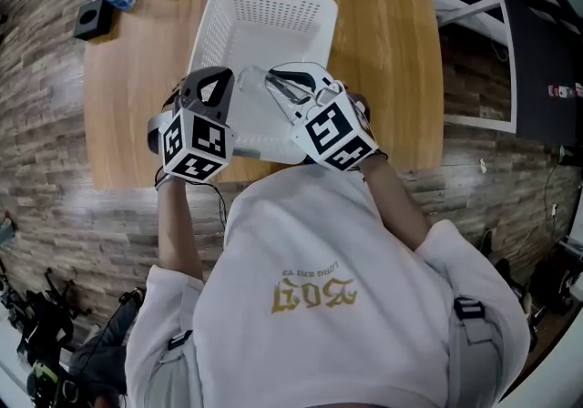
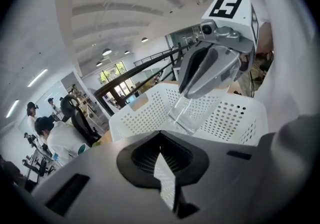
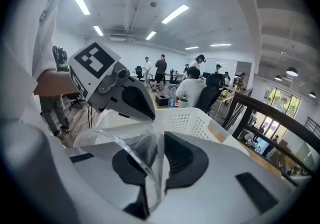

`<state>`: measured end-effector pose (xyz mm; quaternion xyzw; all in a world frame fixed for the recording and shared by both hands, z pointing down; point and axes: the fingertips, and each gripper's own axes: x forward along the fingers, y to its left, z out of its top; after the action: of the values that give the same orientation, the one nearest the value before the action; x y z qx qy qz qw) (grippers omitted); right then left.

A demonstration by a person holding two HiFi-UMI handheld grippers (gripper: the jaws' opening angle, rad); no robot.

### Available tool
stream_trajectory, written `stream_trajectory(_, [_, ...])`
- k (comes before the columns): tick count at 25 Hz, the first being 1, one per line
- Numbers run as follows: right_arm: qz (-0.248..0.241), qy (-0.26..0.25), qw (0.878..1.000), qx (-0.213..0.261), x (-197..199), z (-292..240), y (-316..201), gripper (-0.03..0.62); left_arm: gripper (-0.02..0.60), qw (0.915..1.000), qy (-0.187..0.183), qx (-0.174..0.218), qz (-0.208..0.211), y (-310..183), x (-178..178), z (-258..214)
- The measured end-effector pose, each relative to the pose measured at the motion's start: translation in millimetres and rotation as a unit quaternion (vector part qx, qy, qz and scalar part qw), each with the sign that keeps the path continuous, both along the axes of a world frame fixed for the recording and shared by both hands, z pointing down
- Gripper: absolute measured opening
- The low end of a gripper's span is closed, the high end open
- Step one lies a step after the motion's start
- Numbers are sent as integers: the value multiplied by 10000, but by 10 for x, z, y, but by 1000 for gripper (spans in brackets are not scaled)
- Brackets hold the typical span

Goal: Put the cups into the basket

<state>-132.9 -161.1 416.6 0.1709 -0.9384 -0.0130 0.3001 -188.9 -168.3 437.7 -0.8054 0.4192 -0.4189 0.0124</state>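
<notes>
Clear cup (image 2: 187, 113) clamped at rim between fingers of right gripper (image 3: 158, 140), held over near end of white basket (image 1: 214, 10). Left gripper (image 2: 161, 160) just beside, fingers together, nothing between. Basket standing on wooden table (image 1: 387, 51).

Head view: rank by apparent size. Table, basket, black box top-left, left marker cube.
1. table
2. basket
3. left marker cube
4. black box
The cube is much nearer the camera than the box, so its lead in rank 3 over rank 4 is apparent only and true size is unsure.
</notes>
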Motion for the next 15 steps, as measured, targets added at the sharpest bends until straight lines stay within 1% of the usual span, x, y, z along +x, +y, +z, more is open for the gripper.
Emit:
stream_trajectory(4, [-139,353,9993,67,-48,134,16,32,6,9984,-261,-420,261,87,23,208])
stream_trajectory(6, [-157,507,9986,78,-50,184,14,32,6,9973,-346,-543,358,119,31,271])
stream_trajectory(8, [-182,682,9974,131,-55,228,10,34,6,9961,-470,-568,487,131,46,318])
stream_trajectory(12, [-294,1129,9925,352,-57,323,8,32,8,9923,-753,-478,857,126,130,360])
stream_trajectory(15, [-395,1349,9894,361,-67,405,20,34,6,9889,-902,-504,1065,90,168,391])
